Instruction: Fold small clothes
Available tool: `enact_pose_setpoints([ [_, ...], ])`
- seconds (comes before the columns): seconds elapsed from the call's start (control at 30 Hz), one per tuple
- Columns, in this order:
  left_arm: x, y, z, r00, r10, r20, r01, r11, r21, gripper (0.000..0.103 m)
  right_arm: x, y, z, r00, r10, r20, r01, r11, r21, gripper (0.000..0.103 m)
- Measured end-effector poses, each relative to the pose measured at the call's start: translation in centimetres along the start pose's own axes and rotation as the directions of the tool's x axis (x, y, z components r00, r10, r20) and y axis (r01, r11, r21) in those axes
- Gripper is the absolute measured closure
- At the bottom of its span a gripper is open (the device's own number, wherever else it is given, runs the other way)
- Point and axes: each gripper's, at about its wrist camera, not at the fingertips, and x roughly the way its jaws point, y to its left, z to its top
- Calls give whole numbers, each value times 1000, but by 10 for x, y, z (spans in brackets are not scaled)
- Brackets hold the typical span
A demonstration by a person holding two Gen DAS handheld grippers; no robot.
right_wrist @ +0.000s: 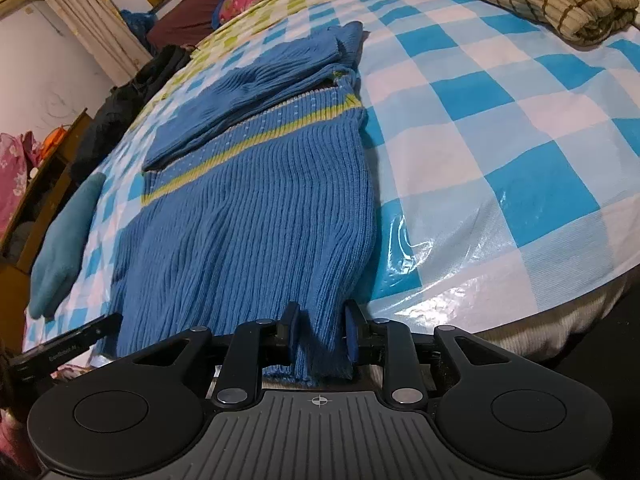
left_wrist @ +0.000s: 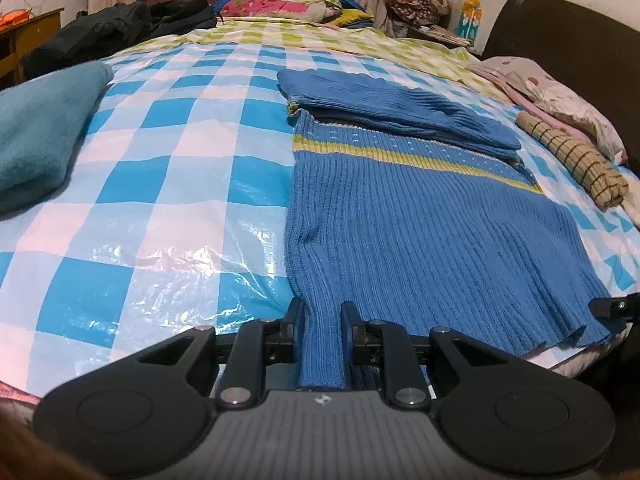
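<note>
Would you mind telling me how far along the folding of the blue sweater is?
Done: the blue sweater lies flat on the checked sheet with its sleeves folded across the chest. In hand: the left gripper and right gripper each grip a hem corner. Left: folding the hem up to the top.

Bed [left_wrist: 224, 92] covered by a glossy blue-and-white checked plastic sheet [left_wrist: 160, 184]. Lying directly on it: blue ribbed knit sweater [left_wrist: 420, 220], flat, sleeves folded across its upper part; folded teal cloth [left_wrist: 36, 136] at the left; rolled beige checked garment [left_wrist: 576, 160] at the right; dark clothing [left_wrist: 112, 32] and floral bedding [left_wrist: 280, 6] at the far end
</note>
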Motion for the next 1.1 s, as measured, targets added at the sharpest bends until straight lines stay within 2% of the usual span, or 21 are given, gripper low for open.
enact_pose_setpoints([
  [0.07, 0, 1, 0, 1000, -10, 2, 10, 1000, -12, 79, 0, 1, 2, 1000, 3, -9, -3, 1000, -12, 78],
  [0.1, 0, 0, 0, 1000, -19, 3, 19, 1000, -12, 85, 0, 1, 3, 1000, 6, -12, -6, 1000, -13, 81],
  [0.13, 1, 0, 0, 1000, -27, 1, 27, 1000, -13, 87, 0, 0, 3, 1000, 15, -12, -15, 1000, -12, 82],
  [0.2, 1, 0, 2, 999, -38, 3, 38, 999, -19, 88, -1, -2, 3, 999, 46, -8, -46, 999, 14, 90],
  [0.23, 2, 1, 4, 999, -50, 4, 50, 998, -34, 88, -1, -2, 3, 998, 66, -3, -66, 997, 34, 90],
  [0.33, 1, 6, 14, 995, -95, 26, 97, 990, -99, 88, -3, -4, 5, 991, 132, 33, -134, 987, 92, 92],
  [0.47, -2, 12, 35, 986, -136, 100, 152, 974, -168, 88, -7, 2, 19, 971, 213, 107, -226, 966, 124, 92],
  [0.6, 0, 15, 60, 971, -161, 176, 195, 960, -201, 88, -8, 8, 42, 942, 277, 190, -306, 941, 144, 92],
  [0.77, 13, 22, 102, 941, -190, 280, 260, 936, -239, 88, -3, 13, 79, 904, 321, 282, -373, 915, 153, 92],
  [0.93, 35, 24, 143, 921, -181, 345, 266, 939, -216, 88, 12, 14, 125, 870, 336, 360, -410, 900, 152, 92],
  [1.1, 67, 27, 180, 919, -153, 364, 236, 951, -198, 89, 38, 12, 168, 861, 306, 406, -396, 904, 160, 92],
])
